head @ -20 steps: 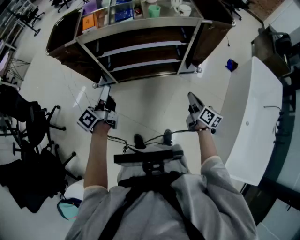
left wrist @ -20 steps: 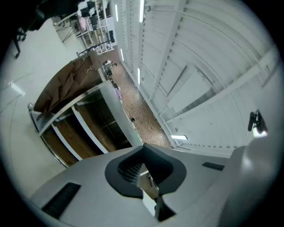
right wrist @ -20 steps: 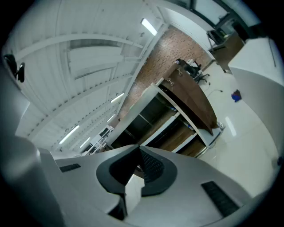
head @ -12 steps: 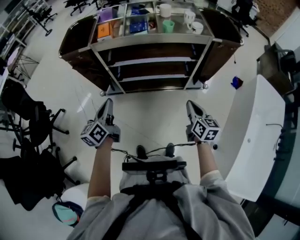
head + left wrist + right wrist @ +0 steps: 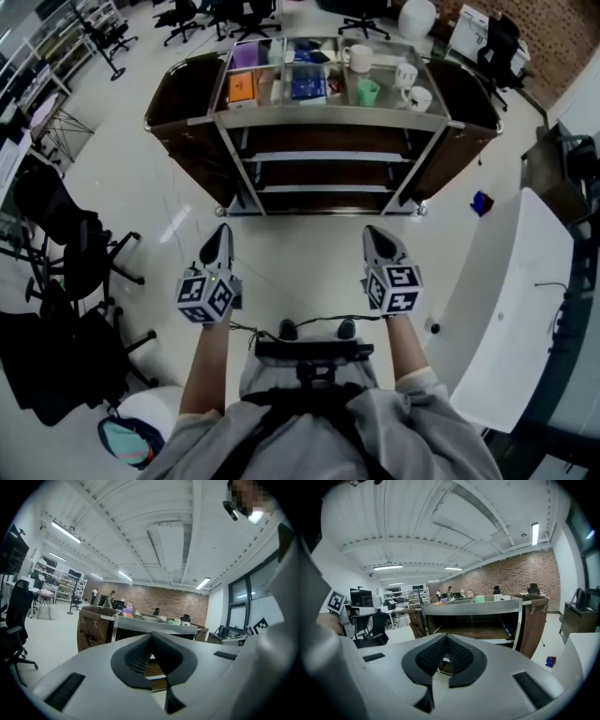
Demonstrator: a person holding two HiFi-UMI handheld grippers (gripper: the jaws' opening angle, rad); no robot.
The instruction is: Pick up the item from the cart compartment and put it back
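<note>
I see a big cart (image 5: 328, 117) on the floor in front of me. A brown bag (image 5: 183, 103) hangs on its left end and a second bag (image 5: 466, 94) hangs on its right end. I cannot see inside them.

My left gripper (image 5: 220, 232) and right gripper (image 5: 371, 232) are both well apart from the cart. The left fingers (image 5: 136, 656) are pressed together with nothing in them. The right fingers (image 5: 429, 656) are the same.

The things to pick all sit in the boxes on the cart's top.
- **Left box:** an orange pack (image 5: 241, 87) with a purple pack (image 5: 246, 56) behind it.
- **Middle box:** a blue pack (image 5: 307, 87).
- **Right box:** a white jug (image 5: 359, 58), two white mugs (image 5: 415, 97) and a green cup (image 5: 367, 92).

The print on the packs is too small to read.
</note>
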